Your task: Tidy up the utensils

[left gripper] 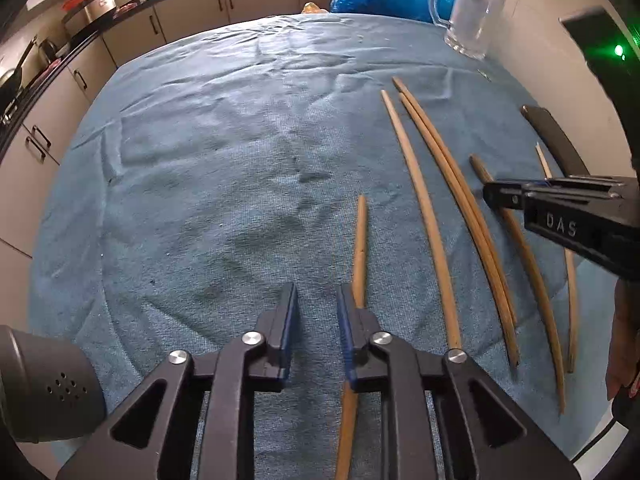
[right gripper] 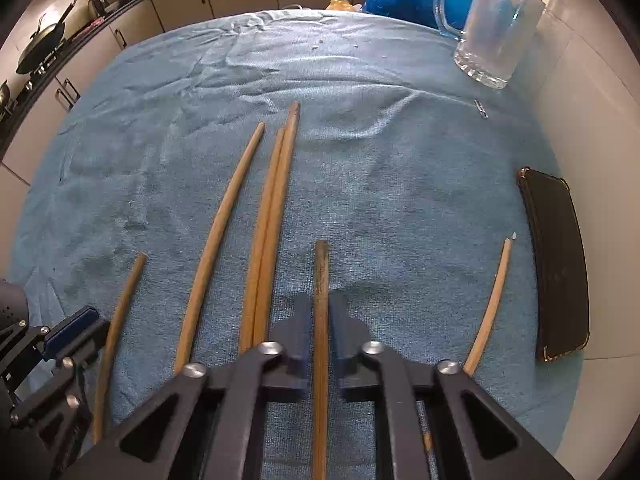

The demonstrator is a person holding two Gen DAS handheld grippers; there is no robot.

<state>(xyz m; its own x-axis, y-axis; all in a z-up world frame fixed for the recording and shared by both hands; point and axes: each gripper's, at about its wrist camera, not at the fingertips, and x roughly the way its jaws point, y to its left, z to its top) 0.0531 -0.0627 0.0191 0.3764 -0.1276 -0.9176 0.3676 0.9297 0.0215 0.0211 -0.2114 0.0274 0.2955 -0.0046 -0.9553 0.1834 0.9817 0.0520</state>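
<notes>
Clamped chopstick (right gripper: 321, 280) tail hidden under right gripper (right gripper: 320, 320)

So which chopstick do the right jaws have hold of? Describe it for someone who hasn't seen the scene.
On the blue towel, six wooden chopsticks lie roughly side by side, running away from the camera. The held chopstick sits between the touching pair and the thin pale one beside the black case. It is the darkest, with a stained, grubby tip.

The left gripper (left gripper: 316, 300) points down at the blue cloth (left gripper: 200, 160) on the desk, fingers slightly apart, with 1 chopstick (left gripper: 360, 248) just beside its right finger. Further right lie 5 chopsticks (left gripper: 440, 200); the right gripper (left gripper: 490, 194) sits on one. A glass mug (left gripper: 472, 20) stands at the far edge.
</notes>
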